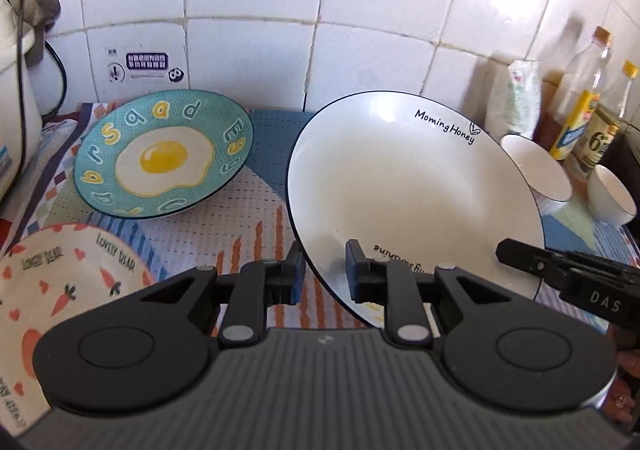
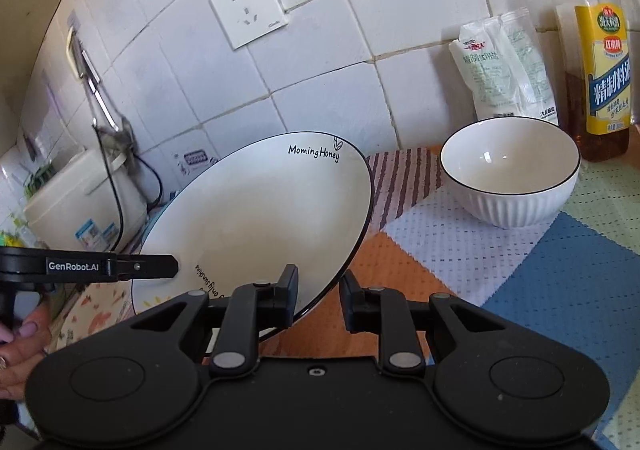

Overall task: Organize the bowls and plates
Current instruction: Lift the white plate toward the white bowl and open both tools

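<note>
Left gripper [image 1: 323, 274] pinches the white plate [image 1: 400, 178] rim at 7 o'clock; right gripper [image 2: 319, 297] pinches its rim at 5 o'clock, jaws narrow. Plate tilted, lifted over mat [image 1: 256, 234]. Egg plate [image 1: 160, 154] at 10 o'clock, white bowl [image 2: 510, 178] at 2.

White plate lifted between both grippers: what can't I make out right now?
- White plate underside: both wrist views show only its top face.
- Its near rim: hidden behind the left gripper body, and behind the right gripper body.
- Carrot plate: cut off by the left view's edge.
</note>
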### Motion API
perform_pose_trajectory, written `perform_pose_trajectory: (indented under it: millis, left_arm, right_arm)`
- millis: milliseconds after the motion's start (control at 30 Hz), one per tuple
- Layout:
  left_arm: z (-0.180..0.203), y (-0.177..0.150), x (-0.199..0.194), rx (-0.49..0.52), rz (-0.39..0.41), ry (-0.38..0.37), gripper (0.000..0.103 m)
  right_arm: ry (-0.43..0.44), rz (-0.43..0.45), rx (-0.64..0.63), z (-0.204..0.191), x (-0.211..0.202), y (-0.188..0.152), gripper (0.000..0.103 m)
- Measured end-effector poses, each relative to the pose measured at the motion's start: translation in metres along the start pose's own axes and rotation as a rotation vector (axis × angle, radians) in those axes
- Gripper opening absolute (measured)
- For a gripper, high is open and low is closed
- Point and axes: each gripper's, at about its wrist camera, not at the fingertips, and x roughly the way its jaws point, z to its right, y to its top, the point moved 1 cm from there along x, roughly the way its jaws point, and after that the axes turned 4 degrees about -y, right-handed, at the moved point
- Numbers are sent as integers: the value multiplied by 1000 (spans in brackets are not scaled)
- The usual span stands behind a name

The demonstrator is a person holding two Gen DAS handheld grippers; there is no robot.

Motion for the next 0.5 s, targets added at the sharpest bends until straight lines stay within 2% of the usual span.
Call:
perform_pose_trajectory:
  millis: [267, 400, 500]
  left_arm:
    - [-14, 8, 49, -26, -95, -26, 19]
    - [-15, 12, 63, -48, -183, -26, 22]
    - [-18, 21, 61, -127, -255, -30, 21]
  right_arm:
    - [-75, -36, 10, 11, 48, 6, 27]
    - [-149, -94, 3, 11, 64, 8, 27]
    - [-200, -107, -46, -1, 67, 8, 33]
